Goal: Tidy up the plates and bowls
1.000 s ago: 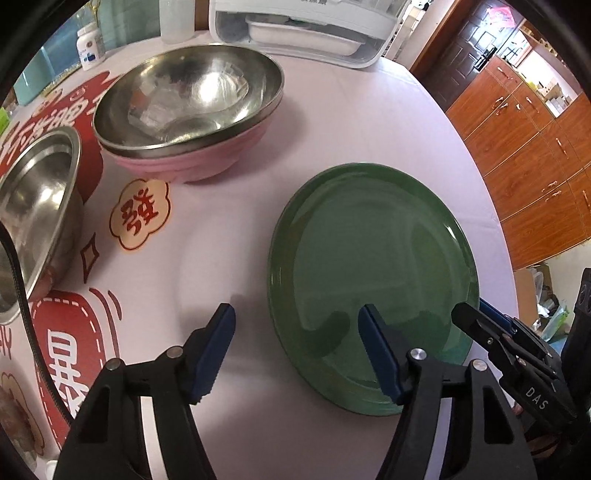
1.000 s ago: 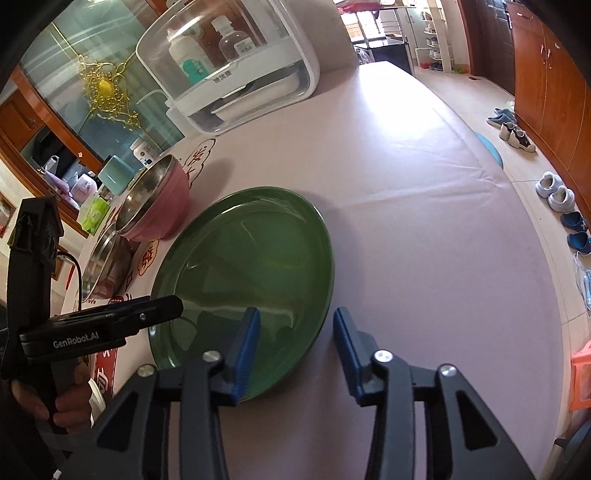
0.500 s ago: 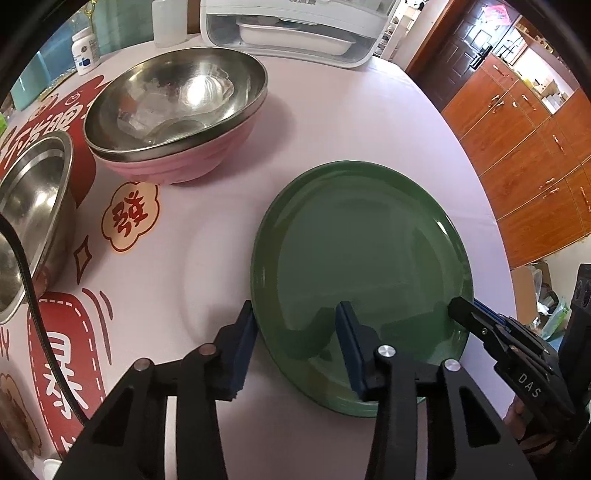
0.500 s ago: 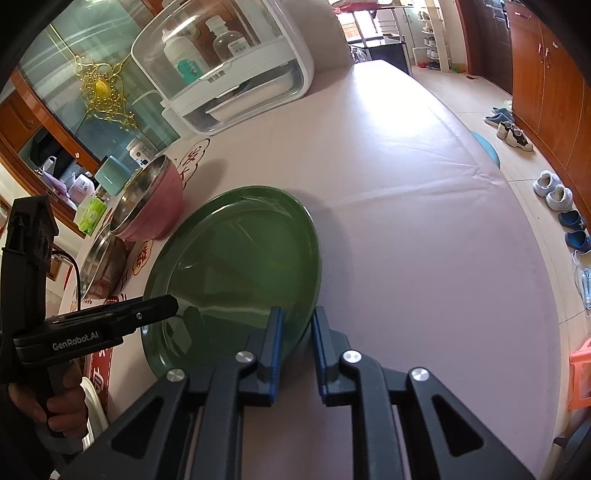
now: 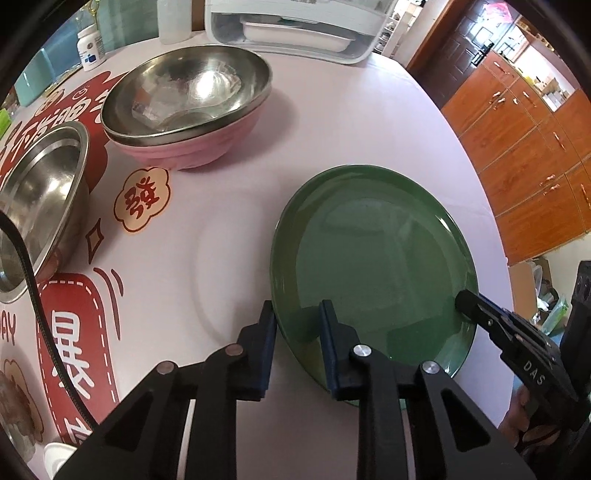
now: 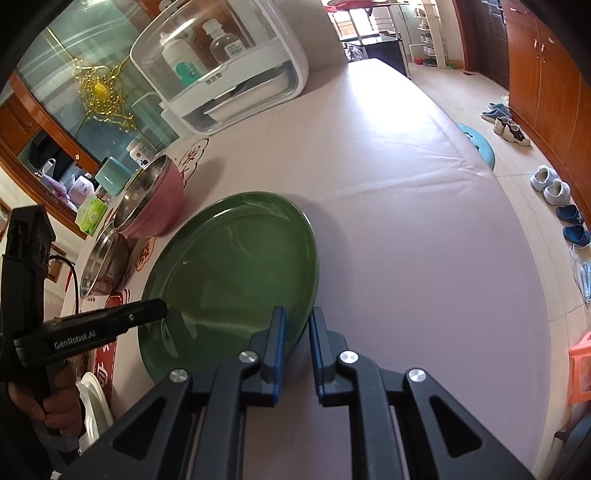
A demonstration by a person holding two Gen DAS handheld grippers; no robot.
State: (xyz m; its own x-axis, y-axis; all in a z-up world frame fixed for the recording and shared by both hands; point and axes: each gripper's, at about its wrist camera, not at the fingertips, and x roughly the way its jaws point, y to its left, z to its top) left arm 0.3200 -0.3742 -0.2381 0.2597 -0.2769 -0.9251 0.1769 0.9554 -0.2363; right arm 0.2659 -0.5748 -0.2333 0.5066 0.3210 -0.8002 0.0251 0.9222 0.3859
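A green plate (image 5: 373, 254) is tilted up off the pale pink table, held at two edges. My left gripper (image 5: 297, 317) is shut on its near left rim. My right gripper (image 6: 296, 325) is shut on the plate's (image 6: 229, 277) opposite rim; it also shows at the right of the left wrist view (image 5: 465, 299). A steel bowl nested in a pink bowl (image 5: 188, 107) stands behind the plate. Another steel bowl (image 5: 37, 199) stands at the left edge.
A white storage box (image 5: 295, 29) with bottles stands at the back of the table. A white pill bottle (image 5: 90, 50) is back left. A white dish (image 6: 94, 406) lies near the left hand. The table edge (image 6: 524, 236) drops to the floor with shoes at right.
Both grippers closed from open onto the green plate's opposite rims. The plate has lifted and tilted off the table.
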